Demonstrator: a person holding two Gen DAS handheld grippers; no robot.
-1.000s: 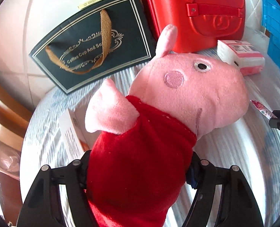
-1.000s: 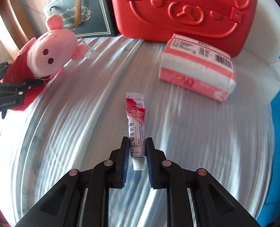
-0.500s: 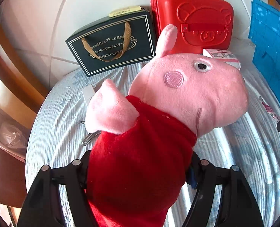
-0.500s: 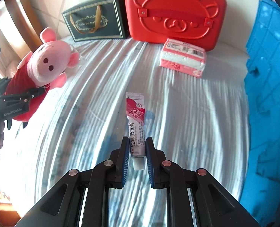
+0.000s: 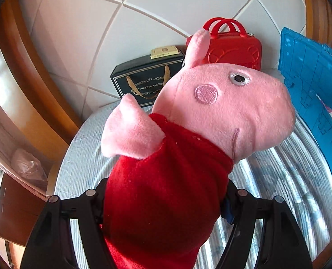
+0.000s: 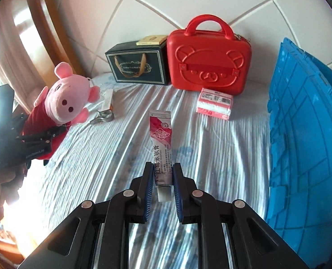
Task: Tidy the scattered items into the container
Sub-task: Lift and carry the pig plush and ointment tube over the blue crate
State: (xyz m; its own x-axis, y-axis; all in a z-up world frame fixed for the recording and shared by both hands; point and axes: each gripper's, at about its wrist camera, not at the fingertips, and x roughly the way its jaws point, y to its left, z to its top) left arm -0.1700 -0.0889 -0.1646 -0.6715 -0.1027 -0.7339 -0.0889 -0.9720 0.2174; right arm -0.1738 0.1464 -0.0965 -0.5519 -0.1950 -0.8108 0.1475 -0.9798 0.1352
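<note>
A: What do the right gripper's fingers have?

B: They are clamped on the lower end of a red-and-white ointment tube, its crimped end pointing away, held above the striped cloth.

A: And the left gripper?

B: Its fingers are closed around the red dress of a pink pig plush toy, lifted clear of the cloth.

A: Where does everything sit relative to the red bear-face case?

B: The case stands at the wall. A dark gift box is just left of it, a pink-and-white packet lies just in front, a metal clip lies further left of the packet, and the blue crate rises to the case's right.
</note>
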